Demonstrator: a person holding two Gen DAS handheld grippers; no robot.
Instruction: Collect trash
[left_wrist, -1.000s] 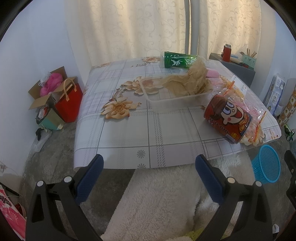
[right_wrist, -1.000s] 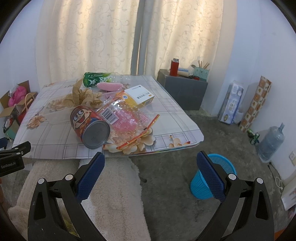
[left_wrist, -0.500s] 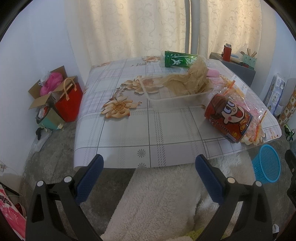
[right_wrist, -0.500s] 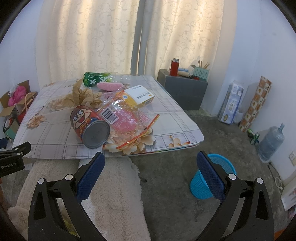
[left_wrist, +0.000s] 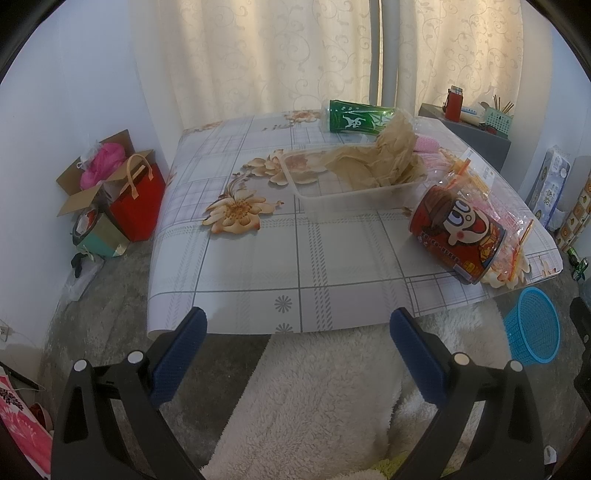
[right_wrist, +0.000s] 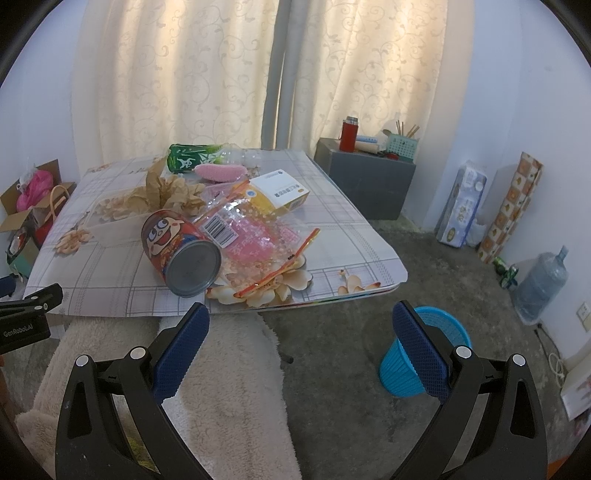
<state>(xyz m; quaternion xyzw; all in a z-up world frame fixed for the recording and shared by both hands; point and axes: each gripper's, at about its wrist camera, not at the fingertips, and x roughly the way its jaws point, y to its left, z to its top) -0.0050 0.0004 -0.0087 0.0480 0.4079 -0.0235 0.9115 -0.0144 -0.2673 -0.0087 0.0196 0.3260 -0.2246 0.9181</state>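
The trash lies on the tabletop (left_wrist: 258, 266), mostly on its right side. The red can (right_wrist: 181, 251) is tipped over near the front edge, in the middle left of my right view, with its round metal bottom facing me. It can roll. If I bump it with one finger of my claw, I think it may roll off the edge and drop on the fluffy white rug (right_wrist: 229, 387).

The crinkly pink bag (right_wrist: 255, 240) touches the can and lies partly under it. If I pull the can away fast, the bag may slide along with it.

Behind them are the yellow and white box (right_wrist: 280, 192), the crumpled brown paper (left_wrist: 388, 162) sitting in the clear tray (left_wrist: 347, 192), and the green bottle (left_wrist: 354, 118) lying down at the far side, in the upper middle of my left view. The paper is light and could fall out of the tray if I tip it.

The blue basket (right_wrist: 413, 369) stands on the floor at the lower right of my right view, well apart from the trash. It looks small and light. If I drop something on its rim, it may tip over.

My right claw (right_wrist: 301, 328) is spread wide and holds nothing. My left claw (left_wrist: 299, 332) is spread wide too, with nothing in it. Both hang in front of the tabletop and touch nothing.
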